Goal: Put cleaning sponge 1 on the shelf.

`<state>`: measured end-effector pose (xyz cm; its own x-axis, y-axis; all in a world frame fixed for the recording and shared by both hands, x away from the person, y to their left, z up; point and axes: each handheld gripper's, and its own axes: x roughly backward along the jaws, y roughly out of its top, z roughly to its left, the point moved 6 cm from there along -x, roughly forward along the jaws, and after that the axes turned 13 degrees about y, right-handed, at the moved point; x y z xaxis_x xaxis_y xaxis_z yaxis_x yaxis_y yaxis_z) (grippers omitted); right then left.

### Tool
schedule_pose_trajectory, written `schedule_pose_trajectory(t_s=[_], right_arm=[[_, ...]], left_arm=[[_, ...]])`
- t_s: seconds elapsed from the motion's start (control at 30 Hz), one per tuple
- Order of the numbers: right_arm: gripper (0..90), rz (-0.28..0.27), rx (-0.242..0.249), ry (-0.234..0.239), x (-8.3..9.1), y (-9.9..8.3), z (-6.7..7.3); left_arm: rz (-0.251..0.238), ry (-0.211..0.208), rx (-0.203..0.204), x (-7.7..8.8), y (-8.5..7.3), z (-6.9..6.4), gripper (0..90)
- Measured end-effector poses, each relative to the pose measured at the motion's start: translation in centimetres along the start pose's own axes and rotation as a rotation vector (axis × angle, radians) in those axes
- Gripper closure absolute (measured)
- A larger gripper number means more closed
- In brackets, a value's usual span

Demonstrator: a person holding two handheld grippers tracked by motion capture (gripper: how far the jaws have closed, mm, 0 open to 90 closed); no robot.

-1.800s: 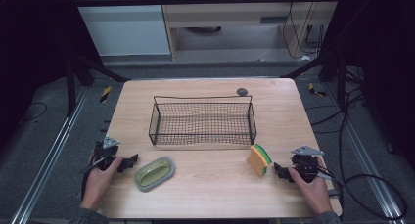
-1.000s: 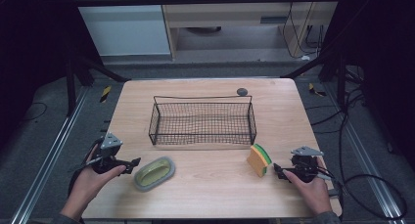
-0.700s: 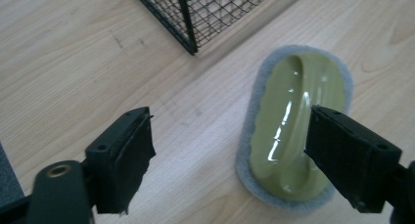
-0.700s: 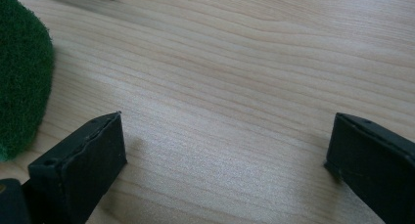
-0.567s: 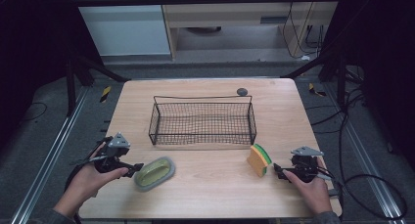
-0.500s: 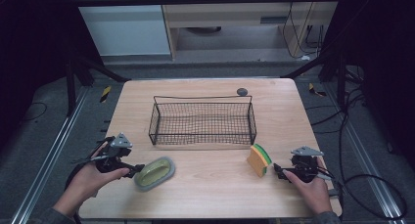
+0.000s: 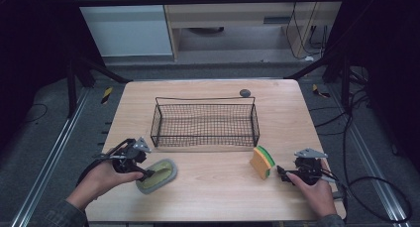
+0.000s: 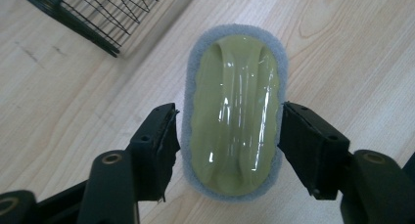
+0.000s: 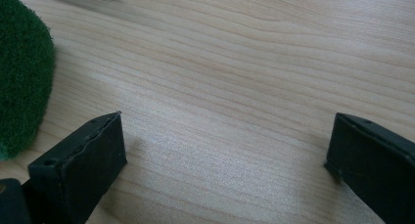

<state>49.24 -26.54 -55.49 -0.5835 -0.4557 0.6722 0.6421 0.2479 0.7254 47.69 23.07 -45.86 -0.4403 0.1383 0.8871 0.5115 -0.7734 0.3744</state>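
A grey scrubbing sponge with a glossy olive-green plastic top lies flat on the wooden table, at the front left in the high view. My left gripper straddles it. Its jaws have just been closing, and both pads now touch the sponge's long sides. In the high view the left gripper sits at the sponge's left end. A yellow sponge with a green scouring face stands on edge at the front right. My right gripper rests just right of it, open, with bare table between its jaws. The green face shows at that view's left edge.
A black wire basket stands mid-table behind both sponges; its corner shows in the left gripper view. A small dark round object lies beyond the basket. The table's front edge is close behind both hands.
My left hand has moved right to the grey sponge, and its jaws have come around the sponge and narrowed onto its sides. The right hand and the yellow sponge have stayed put.
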Motion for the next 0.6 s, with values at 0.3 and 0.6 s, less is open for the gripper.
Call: schedule_pose_trajectory(t_s=[0.3, 0.6], right_arm=[[1.2, 0.001, 0.005, 0.005, 0.0, 0.0, 0.0], [1.2, 0.001, 0.006, 0.007, 0.0, 0.0, 0.0]], left_arm=[[0.063, -0.019, -0.050, -1.0, 0.1, -0.6, 45.2], [0.116, -0.034, -0.071, -1.8, 0.5, -0.9, 51.9]])
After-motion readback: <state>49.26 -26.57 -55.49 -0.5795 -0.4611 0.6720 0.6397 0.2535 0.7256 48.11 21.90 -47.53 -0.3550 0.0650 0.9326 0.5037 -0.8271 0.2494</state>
